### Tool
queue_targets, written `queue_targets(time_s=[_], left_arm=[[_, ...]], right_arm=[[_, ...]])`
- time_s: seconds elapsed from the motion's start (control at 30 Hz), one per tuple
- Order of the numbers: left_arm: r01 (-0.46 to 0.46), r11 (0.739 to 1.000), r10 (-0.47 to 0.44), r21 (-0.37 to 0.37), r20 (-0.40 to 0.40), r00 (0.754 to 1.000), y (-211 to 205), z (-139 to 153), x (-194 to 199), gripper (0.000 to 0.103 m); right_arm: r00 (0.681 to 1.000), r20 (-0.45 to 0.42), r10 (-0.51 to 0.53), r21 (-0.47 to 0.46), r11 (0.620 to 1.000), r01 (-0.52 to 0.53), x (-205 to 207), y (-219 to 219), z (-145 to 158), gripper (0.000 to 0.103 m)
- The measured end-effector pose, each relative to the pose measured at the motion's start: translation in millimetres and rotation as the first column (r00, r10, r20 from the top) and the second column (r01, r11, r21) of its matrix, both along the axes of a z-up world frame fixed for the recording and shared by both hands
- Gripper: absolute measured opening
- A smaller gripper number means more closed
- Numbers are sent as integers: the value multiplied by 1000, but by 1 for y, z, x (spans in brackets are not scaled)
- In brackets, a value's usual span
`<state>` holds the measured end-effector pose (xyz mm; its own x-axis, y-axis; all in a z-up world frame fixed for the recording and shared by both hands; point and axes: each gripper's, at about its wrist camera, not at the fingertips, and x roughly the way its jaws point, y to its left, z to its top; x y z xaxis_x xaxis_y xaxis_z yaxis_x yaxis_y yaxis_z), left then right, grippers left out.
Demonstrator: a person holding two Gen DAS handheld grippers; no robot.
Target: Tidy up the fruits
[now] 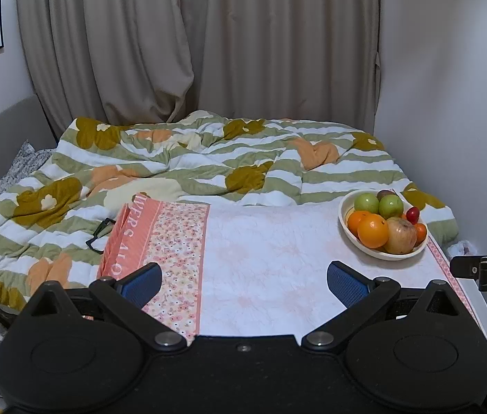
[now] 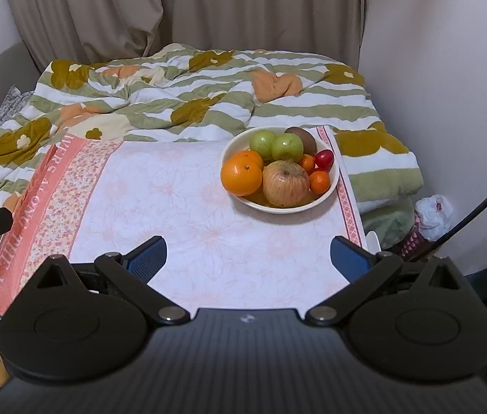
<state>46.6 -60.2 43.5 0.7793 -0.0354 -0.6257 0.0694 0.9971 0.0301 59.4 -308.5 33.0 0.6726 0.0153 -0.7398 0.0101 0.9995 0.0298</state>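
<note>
All the fruits point(image 2: 279, 169) sit piled in the bowl point(image 2: 333, 181) at the counter's point(image 2: 191, 227) far right corner. Left claw point(image 1: 244, 281) and right claw point(image 2: 248, 257) hang spread, holding nothing. This fits sorting about to start or fruit already gathered.

Smooth, slightly glossy cream bowl point(image 2: 333, 183), ceramic or plastic, cannot tell which. Shiny-skinned oranges point(image 2: 241, 176) and green apples point(image 2: 287, 147); duller, streaked skin on the big apple point(image 2: 284, 183). Matt printed cloth point(image 2: 188, 214) over the table. Soft, quilted, rumpled blanket point(image 1: 174, 158) on the bed. Matt black plastic on both claws, left claw point(image 1: 244, 281) and right claw point(image 2: 248, 258), with textured blue pads point(image 1: 345, 283) and bright metal pivot pins point(image 2: 169, 313).
</note>
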Motion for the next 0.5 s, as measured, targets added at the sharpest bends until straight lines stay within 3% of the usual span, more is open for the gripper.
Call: queue_targets(time_s=[0.5], left_arm=[[-3,1000,3,-13,0,1000,1,-2,2,103]], right_arm=[[1000,-14,-10,-1,1000,10,0,1,-8,103]])
